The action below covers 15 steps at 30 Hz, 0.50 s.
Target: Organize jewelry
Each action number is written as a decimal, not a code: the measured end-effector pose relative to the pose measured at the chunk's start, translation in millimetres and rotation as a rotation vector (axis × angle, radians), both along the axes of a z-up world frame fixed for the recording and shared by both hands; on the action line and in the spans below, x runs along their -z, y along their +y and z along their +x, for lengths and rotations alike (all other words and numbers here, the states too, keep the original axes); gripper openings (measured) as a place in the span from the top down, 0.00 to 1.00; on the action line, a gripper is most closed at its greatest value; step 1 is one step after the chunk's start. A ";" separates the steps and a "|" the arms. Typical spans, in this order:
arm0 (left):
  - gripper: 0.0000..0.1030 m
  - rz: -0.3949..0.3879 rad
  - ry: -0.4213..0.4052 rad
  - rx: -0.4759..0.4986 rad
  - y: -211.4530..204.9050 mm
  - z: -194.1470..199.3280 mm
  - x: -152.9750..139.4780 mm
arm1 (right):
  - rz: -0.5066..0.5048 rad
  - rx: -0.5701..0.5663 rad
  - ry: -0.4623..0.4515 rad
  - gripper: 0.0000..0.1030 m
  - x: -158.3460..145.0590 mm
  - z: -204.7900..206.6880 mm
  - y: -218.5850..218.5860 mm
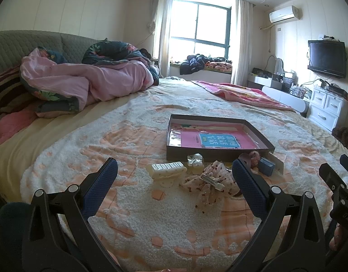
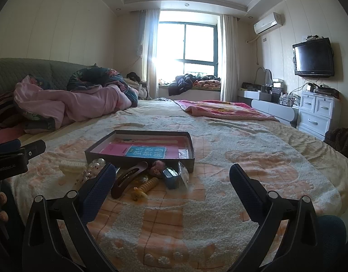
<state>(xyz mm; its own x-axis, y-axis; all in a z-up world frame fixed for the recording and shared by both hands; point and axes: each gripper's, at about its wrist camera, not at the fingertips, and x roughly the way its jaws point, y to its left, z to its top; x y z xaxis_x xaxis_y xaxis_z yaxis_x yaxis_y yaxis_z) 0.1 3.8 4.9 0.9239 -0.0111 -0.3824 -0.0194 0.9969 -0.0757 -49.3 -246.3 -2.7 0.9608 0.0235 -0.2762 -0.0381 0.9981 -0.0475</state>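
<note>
Both the left gripper (image 1: 175, 170) and right gripper (image 2: 172, 175) hovered with jaws spread wide, empty, over the fluffy peach-and-white bedspread (image 1: 151, 215). The hair clips and trinkets, among them a cream ribbed plastic claw clip (image 1: 166, 170) and a long brown plastic barrette (image 2: 126, 179), lay heaped against the near wall of the shallow dark cardboard box (image 1: 219, 153). A good start would probably be one outlying piece, pinched across its narrow width and lifted clear before crossing the wall.

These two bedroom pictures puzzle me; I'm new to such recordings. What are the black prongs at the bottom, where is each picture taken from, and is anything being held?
The prongs are two-finger grippers that a person holds, one in each hand, each with a camera looking along its fingers. One picture comes from the left gripper, the other from the right gripper. Both stand wide open and hold nothing.

On the bedspread lies a shallow dark box with a pink booklet inside. In front of it sit small accessories: a cream hair claw, a dotted fabric bow, a brown hair clip and a small blue box.
</note>
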 end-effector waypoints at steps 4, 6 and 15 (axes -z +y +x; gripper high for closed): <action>0.10 0.001 -0.001 0.000 -0.1 -0.1 -1.3 | 0.000 0.000 -0.001 0.06 -0.4 0.0 0.3; 0.10 0.000 -0.001 0.000 -0.3 -0.4 -0.9 | -0.001 0.000 -0.001 0.06 -0.4 -0.3 -0.2; 0.10 0.006 -0.001 0.010 -4.3 -0.8 -3.7 | 0.000 0.000 -0.004 0.06 -0.6 0.7 2.7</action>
<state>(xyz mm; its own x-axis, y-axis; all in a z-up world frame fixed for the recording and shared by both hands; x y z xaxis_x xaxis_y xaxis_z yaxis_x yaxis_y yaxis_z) -0.7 -0.5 8.6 0.9241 -0.0180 -0.3817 -0.0092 0.9975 -0.0694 -48.7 -243.6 -2.1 0.9620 0.0240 -0.2719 -0.0383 0.9982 -0.0472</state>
